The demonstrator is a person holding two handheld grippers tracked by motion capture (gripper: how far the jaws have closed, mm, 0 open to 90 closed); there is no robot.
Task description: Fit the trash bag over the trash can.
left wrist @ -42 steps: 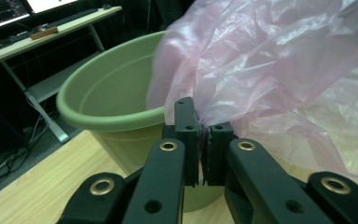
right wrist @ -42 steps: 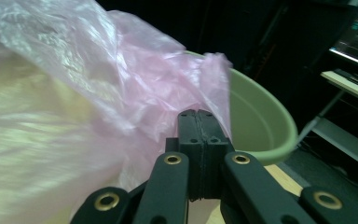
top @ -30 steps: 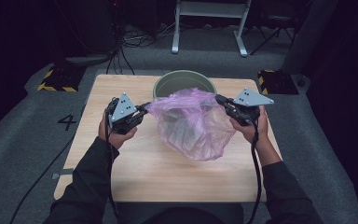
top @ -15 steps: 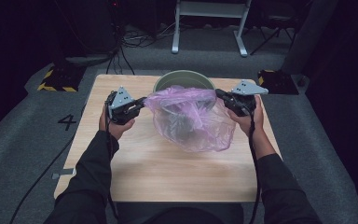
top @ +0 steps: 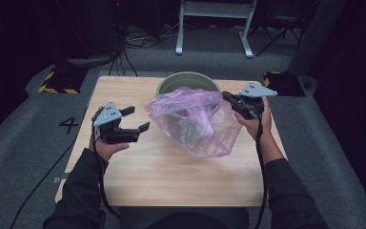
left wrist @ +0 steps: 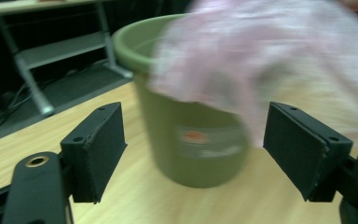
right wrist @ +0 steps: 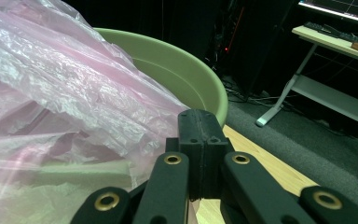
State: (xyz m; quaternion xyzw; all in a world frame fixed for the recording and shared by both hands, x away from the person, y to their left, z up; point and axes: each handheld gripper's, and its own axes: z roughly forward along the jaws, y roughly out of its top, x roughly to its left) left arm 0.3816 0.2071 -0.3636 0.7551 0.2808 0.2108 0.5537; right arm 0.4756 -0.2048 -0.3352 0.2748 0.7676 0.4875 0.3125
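The right tool [top: 228, 98], jaws clamped, grips the pink bag [top: 195, 119] beside the green bin [top: 187, 80]; the left tool [top: 136, 120] has just opened, empty, left of the bin.

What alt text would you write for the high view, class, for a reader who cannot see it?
A pink plastic bag drapes over a green bin on a wooden table, pinched at one edge by the right gripper. The left gripper, jaws open, sits apart from it.
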